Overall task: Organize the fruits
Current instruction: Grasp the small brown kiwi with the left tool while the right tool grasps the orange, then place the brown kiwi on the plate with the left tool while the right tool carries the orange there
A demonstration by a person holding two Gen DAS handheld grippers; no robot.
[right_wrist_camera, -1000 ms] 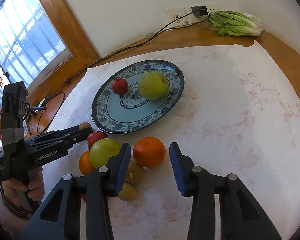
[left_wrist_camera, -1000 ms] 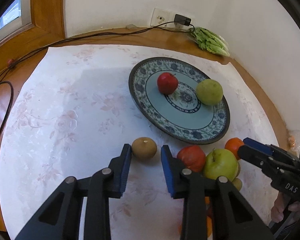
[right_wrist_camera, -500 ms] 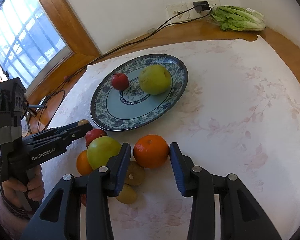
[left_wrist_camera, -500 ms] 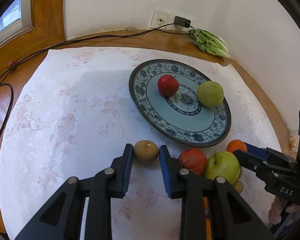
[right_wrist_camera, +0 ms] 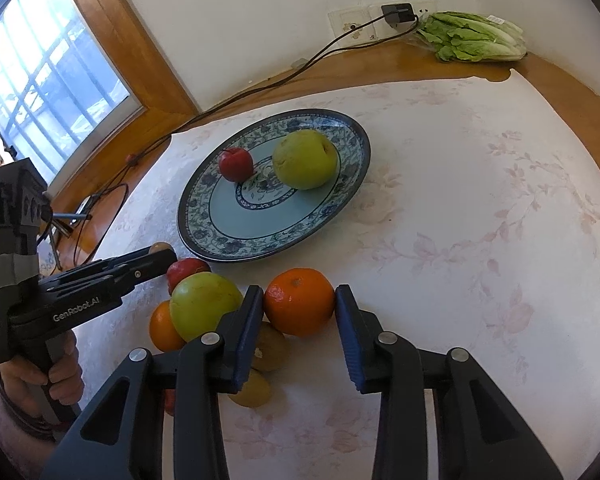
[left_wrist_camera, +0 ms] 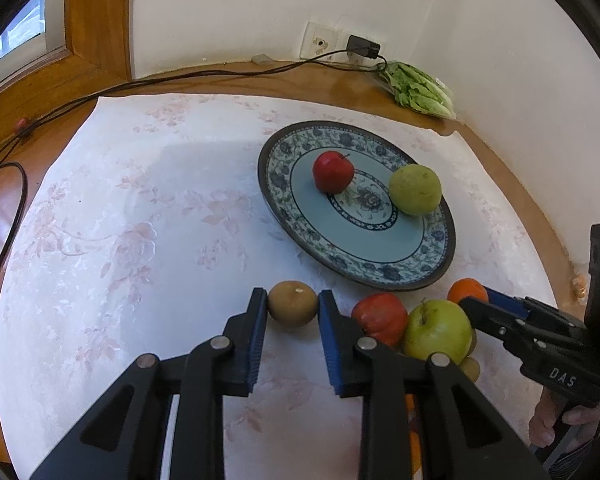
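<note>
Daylight enters through the window (right_wrist_camera: 40, 92) to the left of both grippers, leaving the scene bright and evenly lit. Ahead of the left gripper (left_wrist_camera: 292, 344), the tablecloth (left_wrist_camera: 140, 240) carries a pale sheen; the plate (right_wrist_camera: 204, 216) casts only a soft shadow. Focus is sharp throughout. Fisheye distortion bends the table edge and walls, with black vignetting in the corners.

Setting: home dining corner. Evidence: round wooden tabletop (right_wrist_camera: 440, 64) under floral cloth (right_wrist_camera: 480, 240); patterned plate (right_wrist_camera: 352, 184) of fruit; bagged lettuce (right_wrist_camera: 476, 36); wall socket (left_wrist_camera: 320, 46) with charger (left_wrist_camera: 363, 47); wood-framed window (right_wrist_camera: 52, 72).
</note>
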